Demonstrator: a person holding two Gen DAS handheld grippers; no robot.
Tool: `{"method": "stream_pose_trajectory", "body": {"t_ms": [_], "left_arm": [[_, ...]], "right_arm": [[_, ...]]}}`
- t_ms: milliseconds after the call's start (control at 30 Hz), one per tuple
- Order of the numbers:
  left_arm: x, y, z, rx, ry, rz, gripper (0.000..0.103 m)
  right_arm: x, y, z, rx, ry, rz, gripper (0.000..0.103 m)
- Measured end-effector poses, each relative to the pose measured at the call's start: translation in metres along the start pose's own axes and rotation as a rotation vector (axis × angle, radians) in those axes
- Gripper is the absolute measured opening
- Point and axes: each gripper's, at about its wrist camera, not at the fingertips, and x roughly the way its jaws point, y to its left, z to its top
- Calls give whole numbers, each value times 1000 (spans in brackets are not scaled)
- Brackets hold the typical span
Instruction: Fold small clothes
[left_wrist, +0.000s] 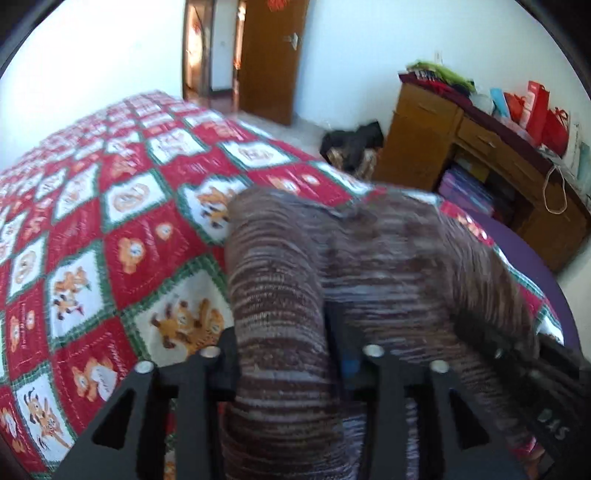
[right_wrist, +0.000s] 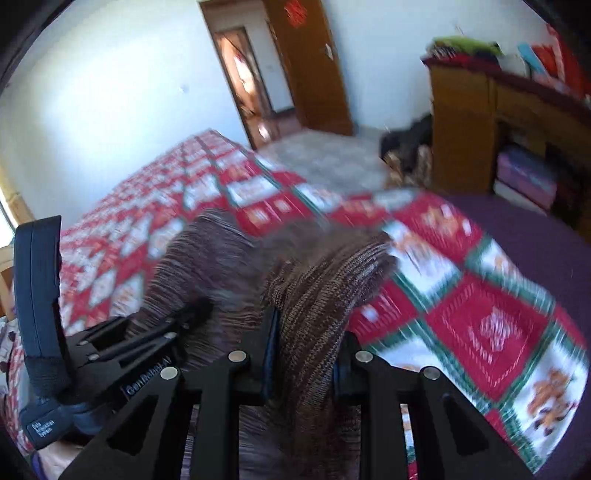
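Soft, floppy striped knit (left_wrist: 388, 258): light, drapes and sags; best pinched at edges; left gripper (left_wrist: 282, 354) and right gripper (right_wrist: 303, 350) both pinching bunched folds

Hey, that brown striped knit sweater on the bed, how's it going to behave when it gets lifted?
The brown striped knit sweater will probably be floppy: it drapes and bunches between the fingers of the right hand-held gripper. It looks soft and grippy, not slippery, given the coarse knit. It may stretch and sag, dragging over the red patterned bedspread.
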Motion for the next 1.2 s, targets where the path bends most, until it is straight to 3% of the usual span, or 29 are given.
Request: {"method": "stream_pose_trajectory", "body": {"t_ms": [100,233,433,533,733,900,1000,1067,1200], "left_arm": [[-5,3,2,37,-6,52,58],[-18,10,-3,26,-8,61,61],[-41,0,-25,50,-42,116,63],[-44,-4,-32,76,-44,141,66],[-71,1,-49,48,-68,138,66],[-103,1,-60,44,-102,159,73],[-125,-4,-64,60,-144,165,80],[-144,-10,-67,67,-182,186,97],[-182,-21,-75,83,-278,183,103]], "right_arm": [[12,-15,-11,56,11,18,31],[6,-20,-13,92,-1,46,35],[-54,8,-22,-73,-130,-87,31],[-70,25,-27,-109,-154,-75,29],[-53,32,-61,-112,-18,-17,30],[-101,32,-76,-168,-49,-17,31],[-143,33,-84,-183,-116,-17,47],[-169,34,-92,-208,-175,-30,65],[-211,33,-103,-231,-285,-83,67]]}}
